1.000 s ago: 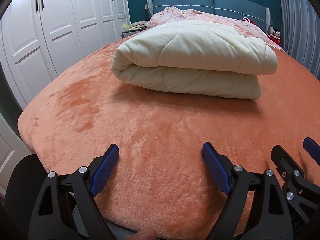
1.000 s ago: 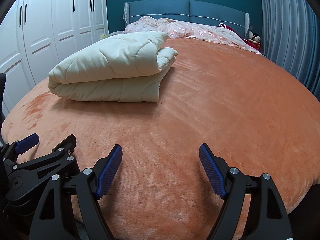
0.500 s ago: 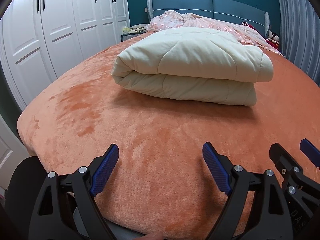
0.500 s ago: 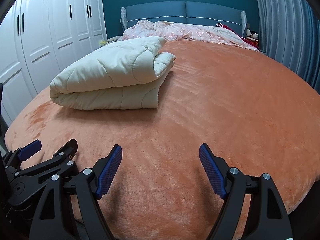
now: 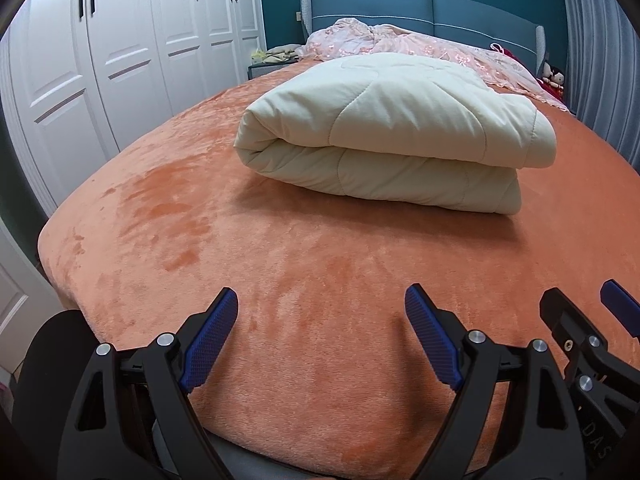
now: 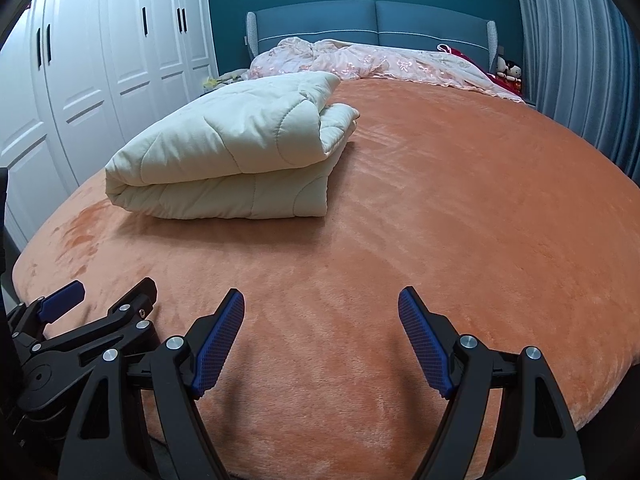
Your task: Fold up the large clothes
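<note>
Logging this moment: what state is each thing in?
Cream quilt: folded, lying on the bed.
Pink bedding: rumpled at the headboard.
Wardrobe doors: closed.
Left gripper: jaws open, empty.
Right gripper: jaws open, empty.

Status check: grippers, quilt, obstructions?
Left gripper, right gripper open, empty. Cream quilted comforter folded on orange plush bedspread. Nothing in the way.
</note>
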Demonstrator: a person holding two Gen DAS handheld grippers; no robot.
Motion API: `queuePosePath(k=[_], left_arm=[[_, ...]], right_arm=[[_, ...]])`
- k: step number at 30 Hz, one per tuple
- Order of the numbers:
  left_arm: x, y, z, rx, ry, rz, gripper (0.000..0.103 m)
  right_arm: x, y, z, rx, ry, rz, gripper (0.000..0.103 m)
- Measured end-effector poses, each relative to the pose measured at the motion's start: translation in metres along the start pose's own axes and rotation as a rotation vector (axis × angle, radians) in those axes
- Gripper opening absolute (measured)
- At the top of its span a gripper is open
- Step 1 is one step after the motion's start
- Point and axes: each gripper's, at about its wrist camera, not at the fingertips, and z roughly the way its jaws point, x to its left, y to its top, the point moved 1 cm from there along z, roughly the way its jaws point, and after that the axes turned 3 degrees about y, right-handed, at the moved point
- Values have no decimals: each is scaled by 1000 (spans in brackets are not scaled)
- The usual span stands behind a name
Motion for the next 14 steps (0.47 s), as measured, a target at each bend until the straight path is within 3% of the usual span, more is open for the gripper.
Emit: queuePosePath(k=[14], left_arm=[[1, -2, -1, -4, -1, -21, 83]], right_arm=[[3, -1, -1, -3, -6, 2, 78]])
